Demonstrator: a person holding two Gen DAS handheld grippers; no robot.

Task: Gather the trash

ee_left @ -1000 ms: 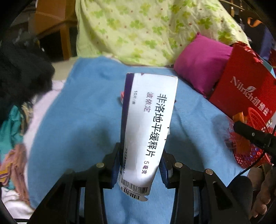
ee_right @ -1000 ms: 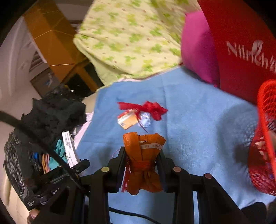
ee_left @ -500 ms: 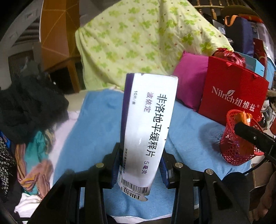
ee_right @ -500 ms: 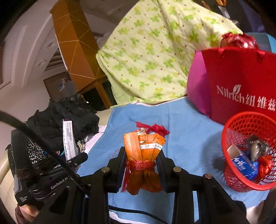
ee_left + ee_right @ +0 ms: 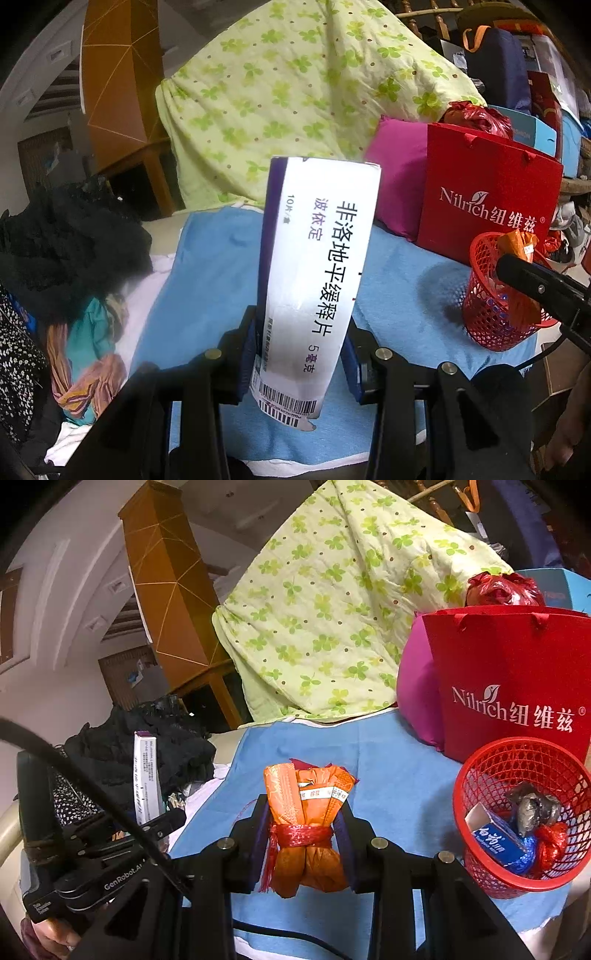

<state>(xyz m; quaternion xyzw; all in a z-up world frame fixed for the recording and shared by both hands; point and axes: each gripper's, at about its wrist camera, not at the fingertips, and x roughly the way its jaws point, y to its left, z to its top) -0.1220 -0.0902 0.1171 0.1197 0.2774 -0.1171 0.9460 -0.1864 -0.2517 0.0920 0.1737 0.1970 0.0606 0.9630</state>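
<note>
- A blue cloth (image 5: 388,771) covers the work surface. At its 12 o'clock edge a green clover-print quilt (image 5: 295,96) is heaped up, with an orange-brown cabinet (image 5: 166,590) at 10 o'clock and a pile of dark clothing (image 5: 62,240) at 9 o'clock.
- At 2 o'clock stands one red paper bag (image 5: 517,679) with white lettering, a magenta cushion (image 5: 399,177) touching its left side.
- The left gripper (image 5: 299,354) is clamped on one white medicine box (image 5: 317,280), held upright with its barcode end down.
- The right gripper (image 5: 301,834) is clamped on one orange wrapper bundle (image 5: 306,823) tied with red string.
- One red mesh basket (image 5: 480,775) sits at 3 o'clock, just in front of the bag.
- Only the right wrist view looks into the basket — it shows a blue-and-white carton, a grey crumpled lump and a red scrap.
- Only the left wrist view shows the box's printed face; the right one sees it edge-on, beside the dark clothing.
- In the left wrist view the bundle overlaps the basket's rim — whether it is over the opening I cannot tell.
</note>
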